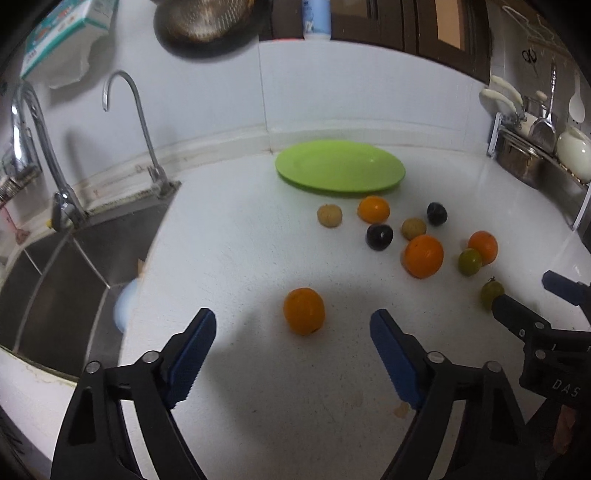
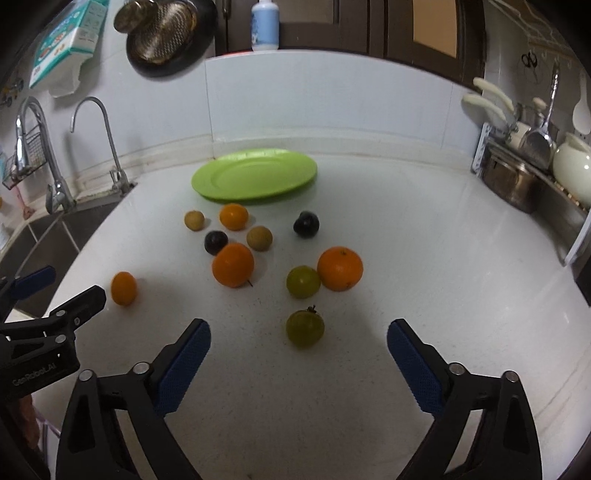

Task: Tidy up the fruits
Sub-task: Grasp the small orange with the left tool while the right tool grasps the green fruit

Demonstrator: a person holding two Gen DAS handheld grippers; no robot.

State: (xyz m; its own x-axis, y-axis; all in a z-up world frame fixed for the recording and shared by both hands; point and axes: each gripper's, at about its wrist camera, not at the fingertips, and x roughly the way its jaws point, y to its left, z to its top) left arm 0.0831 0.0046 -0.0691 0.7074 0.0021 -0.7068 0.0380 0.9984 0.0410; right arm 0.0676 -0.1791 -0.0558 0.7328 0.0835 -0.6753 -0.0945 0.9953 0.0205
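Observation:
A green plate (image 1: 340,170) (image 2: 255,175) lies empty at the back of the white counter. Several fruits lie loose in front of it: oranges, dark plums, tan fruits and green fruits. My left gripper (image 1: 293,325) is open, with a small orange (image 1: 303,311) (image 2: 123,288) lying between and just beyond its fingertips. My right gripper (image 2: 299,334) is open, with a green fruit (image 2: 305,328) (image 1: 491,290) between its fingertips on the counter. A large orange (image 2: 340,268) and a second green fruit (image 2: 303,281) lie just behind it.
A steel sink (image 1: 59,273) with two faucets (image 1: 140,122) lies to the left. A dish rack (image 2: 532,173) with pots and utensils stands at the right. A strainer (image 2: 162,33) hangs on the back wall.

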